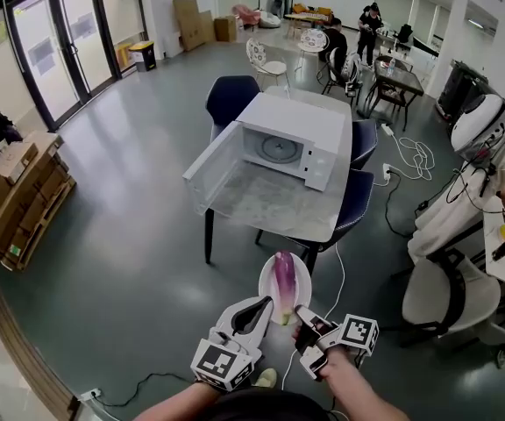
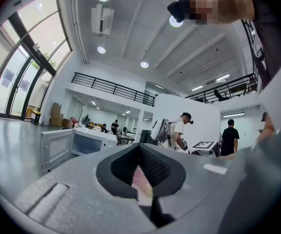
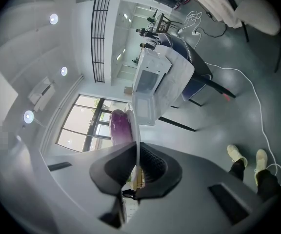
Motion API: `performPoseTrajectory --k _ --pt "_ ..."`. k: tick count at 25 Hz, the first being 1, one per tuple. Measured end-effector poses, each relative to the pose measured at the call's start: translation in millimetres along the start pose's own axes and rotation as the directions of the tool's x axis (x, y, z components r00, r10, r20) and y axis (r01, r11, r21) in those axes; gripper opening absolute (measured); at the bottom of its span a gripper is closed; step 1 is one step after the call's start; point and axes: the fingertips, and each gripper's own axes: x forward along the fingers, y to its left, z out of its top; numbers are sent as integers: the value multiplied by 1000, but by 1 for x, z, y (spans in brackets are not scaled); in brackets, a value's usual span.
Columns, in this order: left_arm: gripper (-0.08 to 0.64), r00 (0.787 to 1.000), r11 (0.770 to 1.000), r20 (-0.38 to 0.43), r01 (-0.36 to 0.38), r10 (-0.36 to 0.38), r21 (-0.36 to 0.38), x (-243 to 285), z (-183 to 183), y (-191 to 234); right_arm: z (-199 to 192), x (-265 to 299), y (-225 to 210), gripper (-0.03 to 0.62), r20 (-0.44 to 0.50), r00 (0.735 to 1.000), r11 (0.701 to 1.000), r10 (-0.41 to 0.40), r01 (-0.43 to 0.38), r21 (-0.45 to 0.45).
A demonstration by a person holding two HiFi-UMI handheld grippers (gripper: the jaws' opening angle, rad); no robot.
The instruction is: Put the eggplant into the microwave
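Observation:
A purple eggplant (image 1: 284, 277) lies on a white plate (image 1: 296, 274) that I hold in the air in front of the table (image 1: 270, 207). My left gripper (image 1: 265, 306) grips the plate's near left rim and my right gripper (image 1: 302, 316) its near right rim. In the right gripper view the plate rim (image 3: 133, 123) runs between the shut jaws of the right gripper (image 3: 136, 167), with the eggplant (image 3: 121, 126) beyond. In the left gripper view a pale sliver of plate (image 2: 142, 183) sits in the shut left gripper (image 2: 141, 178). The white microwave (image 1: 289, 139) stands on the table, its door (image 1: 216, 167) swung open to the left.
Dark blue chairs (image 1: 231, 96) surround the table. A white cable (image 1: 338, 274) trails across the floor under the plate. A seated figure in white (image 1: 463, 209) is at the right, cardboard boxes (image 1: 16, 196) at the left, and people at tables far back (image 1: 368, 26).

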Motion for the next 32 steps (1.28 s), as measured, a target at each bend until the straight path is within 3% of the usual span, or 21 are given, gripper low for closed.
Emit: performPoseTrajectory --k 5,18,32 --pt "8 1000 1000 3 20 -20 -1 26 7 36 21 33 2 20 14 1000 1000 -24 25 -8" --pt "8 989 988 7 150 -151 27 105 28 140 92 134 20 20 138 989 999 -45 43 19" --pt "8 989 989 -4 146 -146 2 148 29 214 137 203 18 20 162 984 997 -69 61 53"
